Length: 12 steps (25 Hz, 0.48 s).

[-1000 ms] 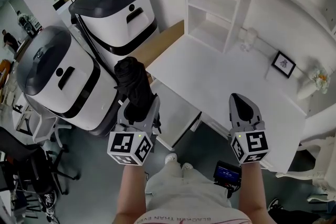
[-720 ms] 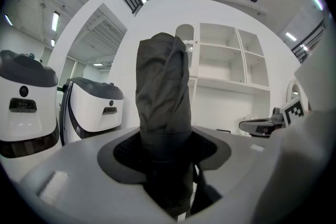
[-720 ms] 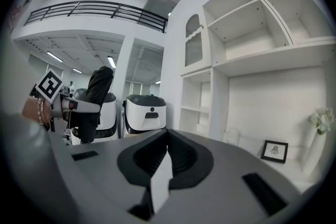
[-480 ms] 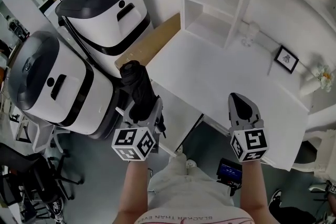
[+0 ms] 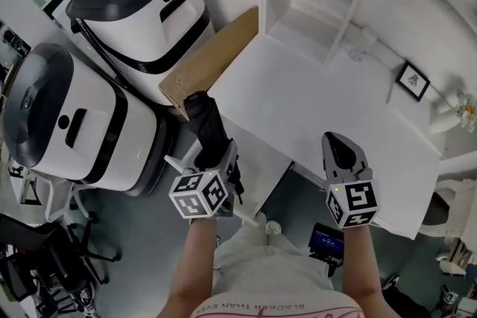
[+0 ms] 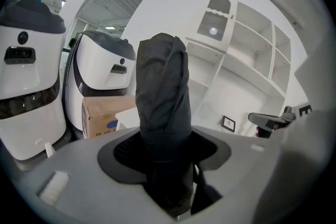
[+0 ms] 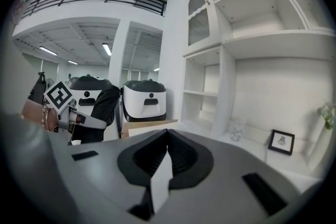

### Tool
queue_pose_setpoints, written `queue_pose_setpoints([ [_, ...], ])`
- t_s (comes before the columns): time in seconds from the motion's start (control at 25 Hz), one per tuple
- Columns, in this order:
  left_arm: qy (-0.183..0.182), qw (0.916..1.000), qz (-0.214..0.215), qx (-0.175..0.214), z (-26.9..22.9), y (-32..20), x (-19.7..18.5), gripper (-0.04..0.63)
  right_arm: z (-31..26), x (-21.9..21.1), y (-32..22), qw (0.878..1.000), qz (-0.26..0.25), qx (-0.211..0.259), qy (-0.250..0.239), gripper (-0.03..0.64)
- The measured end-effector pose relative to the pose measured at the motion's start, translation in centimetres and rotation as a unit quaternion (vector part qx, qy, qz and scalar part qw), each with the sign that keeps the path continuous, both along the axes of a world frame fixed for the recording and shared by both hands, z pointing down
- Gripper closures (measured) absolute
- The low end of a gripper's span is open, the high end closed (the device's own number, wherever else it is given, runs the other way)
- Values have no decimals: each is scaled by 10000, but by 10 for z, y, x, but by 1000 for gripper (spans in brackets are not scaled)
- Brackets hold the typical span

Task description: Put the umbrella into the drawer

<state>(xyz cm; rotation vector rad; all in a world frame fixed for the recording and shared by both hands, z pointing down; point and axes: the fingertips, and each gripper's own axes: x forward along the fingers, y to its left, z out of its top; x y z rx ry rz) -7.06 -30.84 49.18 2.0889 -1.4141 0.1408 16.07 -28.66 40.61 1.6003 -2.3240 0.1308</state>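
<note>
The folded black umbrella stands up between the jaws of my left gripper, which is shut on its lower part. In the left gripper view the umbrella fills the middle and its handle end sits between the pads of the left gripper. It hangs just off the left corner of the white desk. A white front panel runs under the desk's near edge; I cannot tell a drawer there. My right gripper is shut and empty over the desk's near edge, also seen as the right gripper.
Two big white-and-black machines stand left of the desk, with a cardboard box between them and it. A white shelf unit, a glass jar, a picture frame and a vase sit at the desk's back.
My left gripper has sunk with the umbrella, rolled a little and come closer to the desk's corner. The right gripper has come down slightly and stays shut.
</note>
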Motion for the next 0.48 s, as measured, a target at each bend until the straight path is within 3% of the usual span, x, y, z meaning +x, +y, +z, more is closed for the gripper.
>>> queue_pose_setpoints([
  [0.48,460,9892,-165,-1383,83,-7,-6,347,23,-20,-14,9993,133,-304,162,609],
])
